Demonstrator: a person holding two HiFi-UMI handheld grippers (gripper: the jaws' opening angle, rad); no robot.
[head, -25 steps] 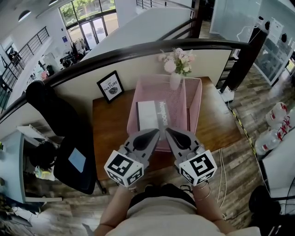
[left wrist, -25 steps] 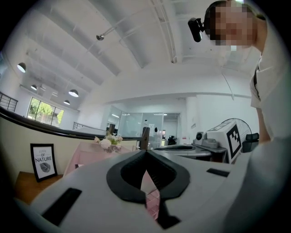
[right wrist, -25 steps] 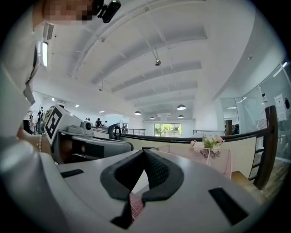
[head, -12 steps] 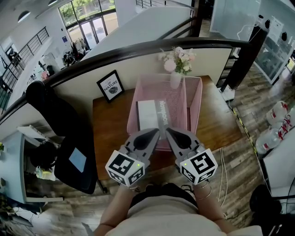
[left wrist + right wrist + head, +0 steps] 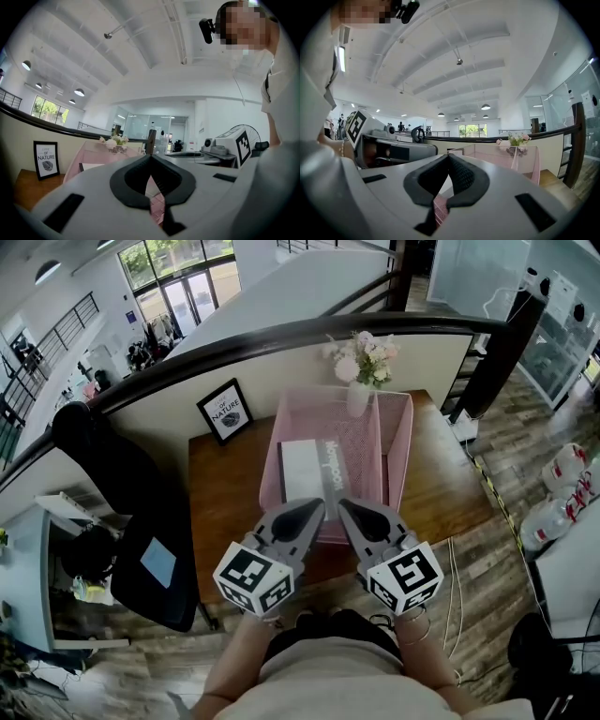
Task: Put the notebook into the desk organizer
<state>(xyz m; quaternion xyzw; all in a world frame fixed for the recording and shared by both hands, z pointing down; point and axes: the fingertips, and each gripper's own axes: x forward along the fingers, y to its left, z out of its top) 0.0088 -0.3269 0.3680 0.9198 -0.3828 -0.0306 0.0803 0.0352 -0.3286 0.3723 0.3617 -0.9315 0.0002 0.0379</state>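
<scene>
Notebook (image 5: pixel 302 472) lay flat in pink organizer (image 5: pixel 397 442), which reached far edge of table (image 5: pixel 221 498). L gripper (image 5: pixel 315 508) & R gripper (image 5: pixel 346 507) hung over near edge, jaws together, empty.

Brightly and evenly lit, by daylight through tall windows (image 5: pixel 178 282) and by round ceiling lamps (image 5: pixel 485 107). Soft, weak shadows only; mild sheen on the wooden desk (image 5: pixel 220 507). Heavy fisheye bending toward the edges, black corners in both gripper views, nearest surfaces slightly soft.
</scene>
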